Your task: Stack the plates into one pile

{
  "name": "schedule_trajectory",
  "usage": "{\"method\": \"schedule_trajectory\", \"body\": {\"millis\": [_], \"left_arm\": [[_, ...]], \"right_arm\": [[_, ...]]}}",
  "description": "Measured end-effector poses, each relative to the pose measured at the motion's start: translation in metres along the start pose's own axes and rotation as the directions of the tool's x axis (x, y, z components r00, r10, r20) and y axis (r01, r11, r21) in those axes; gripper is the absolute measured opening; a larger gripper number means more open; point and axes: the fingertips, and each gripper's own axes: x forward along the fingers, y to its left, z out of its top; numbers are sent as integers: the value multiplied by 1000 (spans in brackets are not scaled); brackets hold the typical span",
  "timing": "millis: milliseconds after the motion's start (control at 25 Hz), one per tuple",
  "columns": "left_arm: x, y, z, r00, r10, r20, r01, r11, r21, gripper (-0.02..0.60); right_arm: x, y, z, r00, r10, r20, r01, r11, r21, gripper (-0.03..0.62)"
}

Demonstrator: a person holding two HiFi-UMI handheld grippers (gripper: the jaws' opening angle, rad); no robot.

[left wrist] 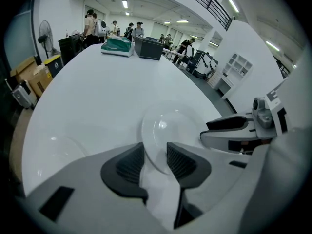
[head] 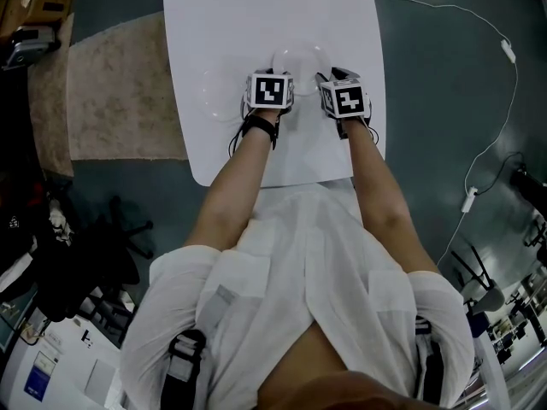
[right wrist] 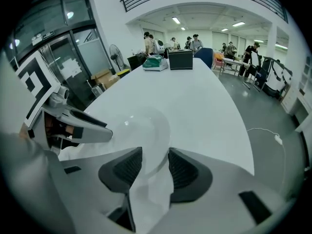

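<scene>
Both grippers are down on the white table (head: pixel 265 7), one on either side of a single plate (left wrist: pixel 170 126). In the left gripper view I see the left gripper (left wrist: pixel 156 155) released, with the plate's near rim lying between its fingers (left wrist: pixel 127 164) but not pinched. The right gripper view shows the right gripper (right wrist: pixel 155 162) at the same plate from the other side — rim between spread fingers, unclamped. From the head view the marker cubes (head: pixel 269 90) cover both sets of jaws. That view alone plainly shows the second plate (head: pixel 218 96), just outside the left fingers — only a faint shape in the left gripper view.
</scene>
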Motion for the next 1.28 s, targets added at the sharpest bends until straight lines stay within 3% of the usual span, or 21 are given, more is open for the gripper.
{"method": "schedule_trajectory", "body": {"millis": [240, 400, 800, 1280], "left_arm": [[-2, 1, -2, 1000, 2, 13, -2, 1000, -11, 152], [-6, -5, 1, 999, -41, 30, 41, 999, -25, 133], [-30, -6, 16, 995, -48, 90, 55, 996, -69, 117], [-80, 50, 11, 991, 15, 132, 12, 979, -204, 117]], "right_arm": [[0, 2, 2, 1000, -17, 21, 16, 999, 49, 187], [-2, -2, 3, 999, -32, 34, 29, 996, 82, 187], [-17, -3, 26, 993, -92, 80, 86, 994, 69, 164], [-10, 64, 70, 992, -5, 124, 11, 999, -47, 166]]}}
